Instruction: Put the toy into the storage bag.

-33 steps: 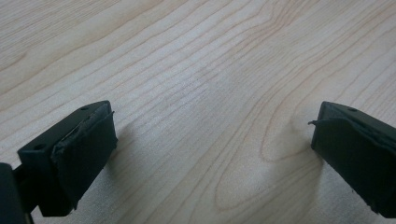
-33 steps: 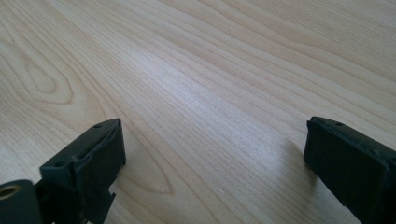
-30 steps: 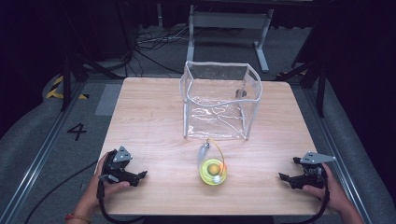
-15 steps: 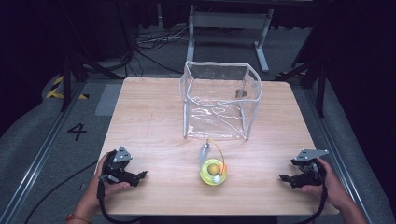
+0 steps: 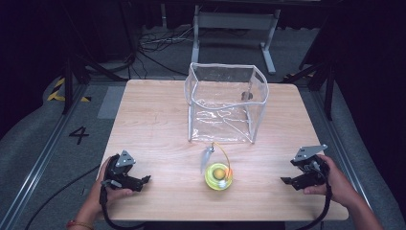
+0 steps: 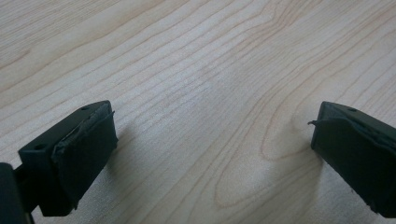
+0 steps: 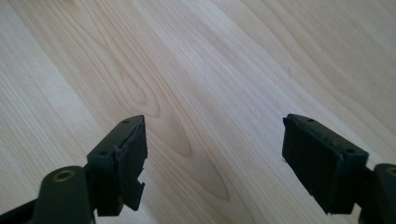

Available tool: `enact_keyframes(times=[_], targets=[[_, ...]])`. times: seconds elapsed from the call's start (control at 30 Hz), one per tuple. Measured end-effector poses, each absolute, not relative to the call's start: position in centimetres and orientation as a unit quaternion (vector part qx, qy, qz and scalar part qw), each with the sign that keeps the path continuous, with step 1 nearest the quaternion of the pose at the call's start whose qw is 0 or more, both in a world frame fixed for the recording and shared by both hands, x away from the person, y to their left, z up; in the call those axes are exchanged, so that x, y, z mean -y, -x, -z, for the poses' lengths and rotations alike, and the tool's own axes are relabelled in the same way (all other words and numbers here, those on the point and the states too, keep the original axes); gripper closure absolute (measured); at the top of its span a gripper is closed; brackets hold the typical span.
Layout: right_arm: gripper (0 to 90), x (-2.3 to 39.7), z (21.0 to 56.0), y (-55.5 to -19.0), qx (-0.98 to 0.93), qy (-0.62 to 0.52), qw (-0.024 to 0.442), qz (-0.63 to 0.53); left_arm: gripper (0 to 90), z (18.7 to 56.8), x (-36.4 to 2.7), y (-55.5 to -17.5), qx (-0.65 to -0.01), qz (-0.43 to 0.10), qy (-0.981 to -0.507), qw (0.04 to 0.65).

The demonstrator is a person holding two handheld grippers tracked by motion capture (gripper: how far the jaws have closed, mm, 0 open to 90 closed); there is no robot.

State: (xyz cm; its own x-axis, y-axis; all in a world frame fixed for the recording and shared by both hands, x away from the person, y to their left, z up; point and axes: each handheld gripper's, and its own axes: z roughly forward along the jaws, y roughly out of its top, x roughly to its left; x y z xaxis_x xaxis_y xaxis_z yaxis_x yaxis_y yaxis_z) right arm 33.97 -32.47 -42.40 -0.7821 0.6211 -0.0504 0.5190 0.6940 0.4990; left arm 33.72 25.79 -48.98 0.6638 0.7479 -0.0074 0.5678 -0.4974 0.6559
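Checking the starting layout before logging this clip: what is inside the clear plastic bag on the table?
The clear bag stands open-topped and looks empty; only wrinkled plastic and a small dark spot on its far wall show. The yellow-green tape measure lies outside, in front of it on the table.

The right tongs have been lifted off the worktop and carried slightly inward from its right edge since the earlier pictures. Their jaws have just been closing a little, though a wide gap is kept and nothing lies between them.
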Motion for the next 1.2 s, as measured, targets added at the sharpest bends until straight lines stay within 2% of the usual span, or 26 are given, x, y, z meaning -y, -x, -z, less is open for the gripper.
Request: enact_keyframes(times=[0.5, 1.2], targets=[[24.4, 26.1, 38.7, -33.9, -0.945, -0.228, 0.089, -0.216, 0.5, 49.0, -25.8, -33.7, -0.385, -0.141, -0.854, 0.321], [26.1, 19.2, 35.5, -33.9, -0.964, -0.154, 0.069, -0.205, 0.5, 49.0, -25.8, -33.7, -0.385, -0.14, -0.854, 0.321]])
